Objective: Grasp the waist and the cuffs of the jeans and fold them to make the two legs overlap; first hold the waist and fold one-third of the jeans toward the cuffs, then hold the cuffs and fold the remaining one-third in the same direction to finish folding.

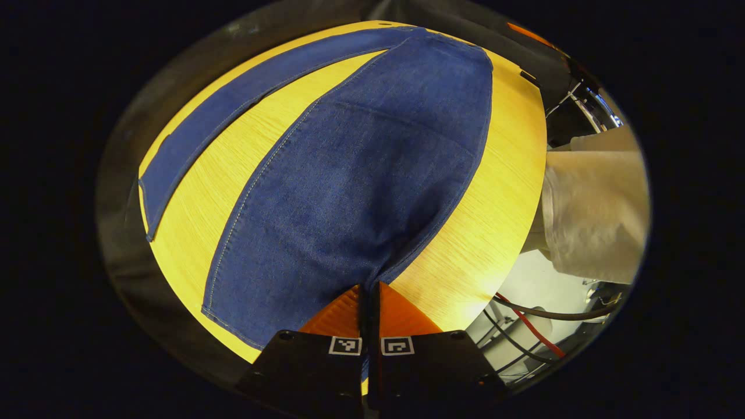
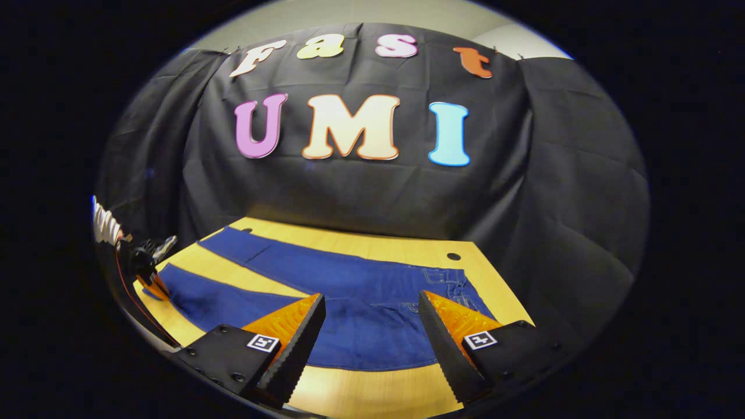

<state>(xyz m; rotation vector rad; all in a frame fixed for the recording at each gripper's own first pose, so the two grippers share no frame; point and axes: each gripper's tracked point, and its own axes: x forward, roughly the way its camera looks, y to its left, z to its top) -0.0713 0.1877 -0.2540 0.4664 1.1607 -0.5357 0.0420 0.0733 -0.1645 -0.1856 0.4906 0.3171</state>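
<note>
Left gripper (image 1: 370, 294) clenched on near-leg cuff of jeans (image 1: 361, 174) at tabletop (image 1: 465, 256) near edge. Right gripper (image 2: 369, 331) spread wide, hovering over waist end. Legs lie apart, splayed flat. Leg-overlap step in hand; next calls for right gripper pinching waist.

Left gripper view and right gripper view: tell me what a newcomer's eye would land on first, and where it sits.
The blue jeans stand out first, spread flat on the yellow wooden table with both legs still apart. Next, the left gripper at the bottom of the left gripper view, its fingers shut on a cuff edge of the nearer leg. In the right gripper view the right gripper hangs open above the waist end, touching nothing.
</note>
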